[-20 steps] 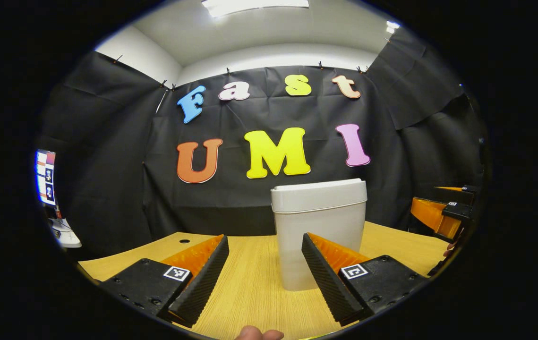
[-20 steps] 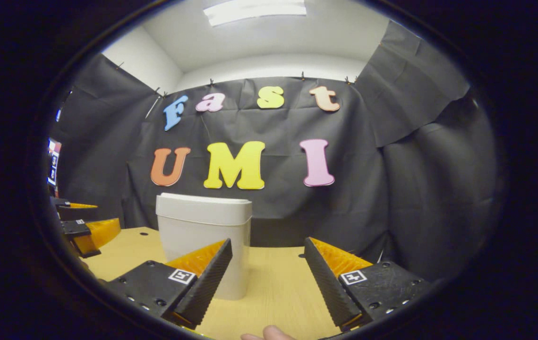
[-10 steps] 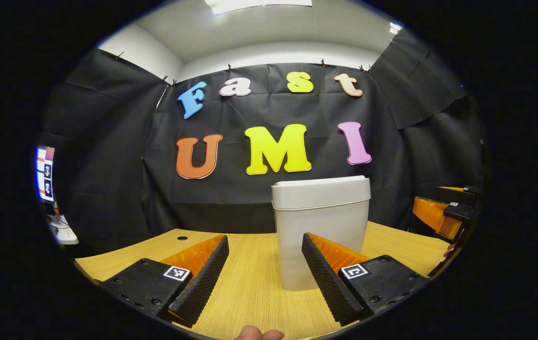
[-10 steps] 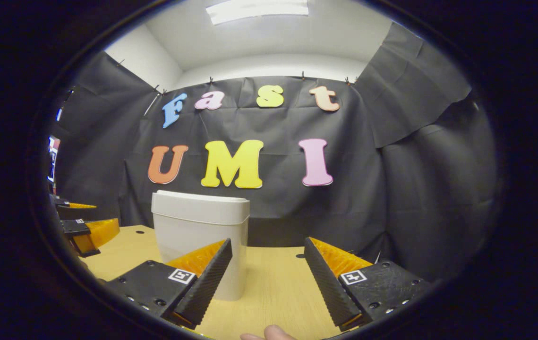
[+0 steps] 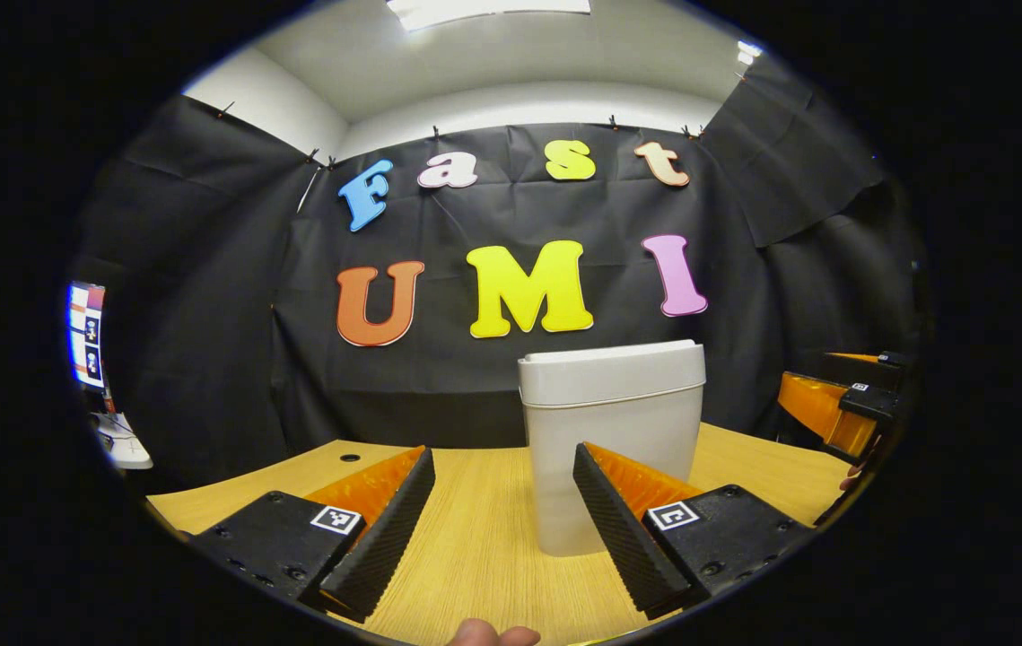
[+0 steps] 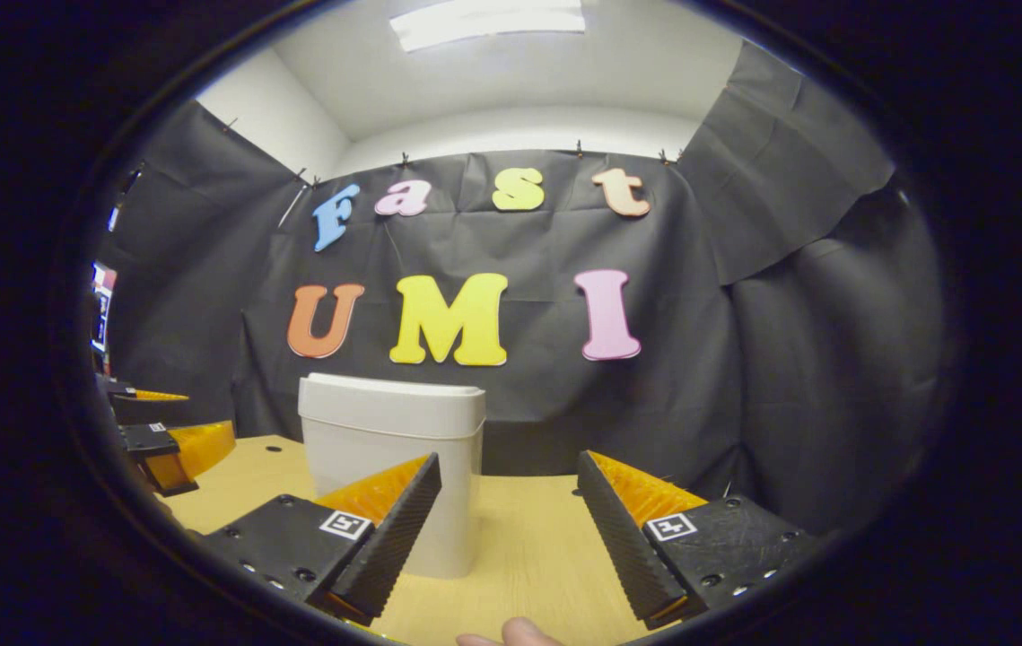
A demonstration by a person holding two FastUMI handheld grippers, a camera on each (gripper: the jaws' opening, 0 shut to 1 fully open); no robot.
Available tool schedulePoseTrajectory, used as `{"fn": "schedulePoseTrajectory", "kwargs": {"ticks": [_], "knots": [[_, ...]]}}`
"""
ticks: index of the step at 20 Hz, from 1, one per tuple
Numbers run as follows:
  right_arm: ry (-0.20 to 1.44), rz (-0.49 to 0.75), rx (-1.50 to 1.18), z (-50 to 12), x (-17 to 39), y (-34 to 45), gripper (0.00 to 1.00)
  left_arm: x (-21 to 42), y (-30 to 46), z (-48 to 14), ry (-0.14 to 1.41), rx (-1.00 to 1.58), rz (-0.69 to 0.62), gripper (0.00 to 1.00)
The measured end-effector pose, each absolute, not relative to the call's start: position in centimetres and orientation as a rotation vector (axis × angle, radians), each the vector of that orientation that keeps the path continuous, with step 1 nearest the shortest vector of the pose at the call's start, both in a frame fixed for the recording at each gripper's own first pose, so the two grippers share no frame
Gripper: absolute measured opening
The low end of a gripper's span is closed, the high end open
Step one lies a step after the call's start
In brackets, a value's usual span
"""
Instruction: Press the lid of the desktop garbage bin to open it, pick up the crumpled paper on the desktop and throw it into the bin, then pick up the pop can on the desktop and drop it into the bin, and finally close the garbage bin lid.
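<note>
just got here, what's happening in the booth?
A person holds a two-finger tool in each hand over a wooden desk. Both the left tool and right tool are open and grip nothing. A white bin stands ahead of them, lid shut. Neither tool touches it.

table: light wood | on it: white bin, lid shut

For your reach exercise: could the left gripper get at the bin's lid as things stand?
Probably yes. The left gripper is open and empty, the bin stands just ahead on the desk, and nothing lies between them; the closed lid sits higher up.
</note>
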State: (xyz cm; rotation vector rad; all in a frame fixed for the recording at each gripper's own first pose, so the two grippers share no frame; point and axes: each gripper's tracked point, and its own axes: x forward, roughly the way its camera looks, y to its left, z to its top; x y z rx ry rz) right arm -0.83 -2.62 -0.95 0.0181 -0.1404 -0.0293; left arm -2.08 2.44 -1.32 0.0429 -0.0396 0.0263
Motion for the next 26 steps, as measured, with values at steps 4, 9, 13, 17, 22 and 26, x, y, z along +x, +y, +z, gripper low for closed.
{"fn": "schedulePoseTrajectory", "kwargs": {"ticks": [4, 9, 13, 17, 22, 26], "knots": [[-0.151, -0.034, 0.013, -0.6, -1.0, -2.7, 0.97, -2.1, 2.6, -1.3, -0.039, 0.038, 0.030, 1.00], [-0.146, -0.031, 0.018, -0.7, -1.1, -2.4, 0.95, -2.3, 3.1, -1.2, -0.044, 0.036, 0.038, 1.00], [-0.144, -0.024, 0.022, -0.8, -0.9, -2.1, 0.95, -2.4, 3.5, -1.1, -0.046, 0.043, 0.046, 1.00], [-0.137, -0.016, 0.021, -1.0, -0.7, -1.8, 0.97, -2.4, 3.7, -1.2, -0.047, 0.041, 0.053, 0.99], [-0.141, -0.027, 0.015, -1.0, -1.0, -2.4, 0.97, -2.3, 3.4, -1.2, -0.043, 0.027, 0.048, 1.00], [-0.153, -0.021, 0.005, -0.7, -1.0, -2.1, 0.97, -2.5, 3.3, -1.3, -0.041, 0.029, 0.051, 0.99]]}}
